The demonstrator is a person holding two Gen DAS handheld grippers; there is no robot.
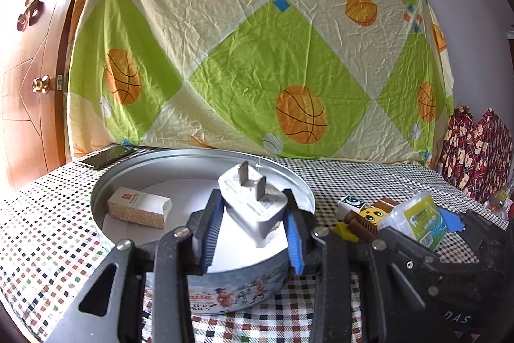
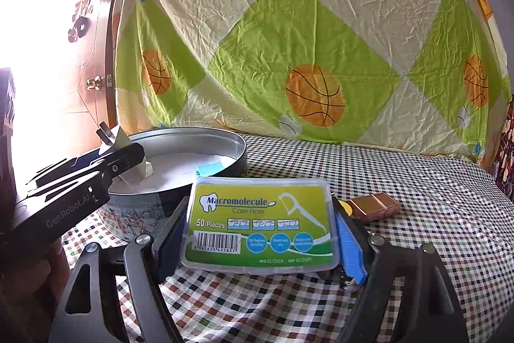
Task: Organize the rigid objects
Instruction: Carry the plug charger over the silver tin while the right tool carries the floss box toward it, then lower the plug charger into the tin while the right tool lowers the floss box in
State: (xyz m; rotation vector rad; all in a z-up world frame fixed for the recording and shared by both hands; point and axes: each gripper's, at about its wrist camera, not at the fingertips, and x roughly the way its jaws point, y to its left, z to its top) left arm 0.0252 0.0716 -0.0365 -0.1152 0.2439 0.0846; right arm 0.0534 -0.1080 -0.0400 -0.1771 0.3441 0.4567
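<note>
**Two things held, one tin to fill**

Both jaws pinch something. The left gripper (image 1: 253,233) holds a white plug (image 1: 253,204) right over the round tin (image 1: 199,169), prongs pointing up and away. The right gripper (image 2: 257,243) squeezes the floss box (image 2: 260,221) by its short ends, above the tabletop (image 2: 417,198). The tin sits to its left, so the left hand is nearer.

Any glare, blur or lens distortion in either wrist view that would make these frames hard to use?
Left wrist: evenly lit and sharp; fisheye bends the sheet and darkens the corners. Right wrist: the door at left is blown out to white, hiding detail there; the floss box label stays readable, and the tin is clear. No motion blur in either.
</note>
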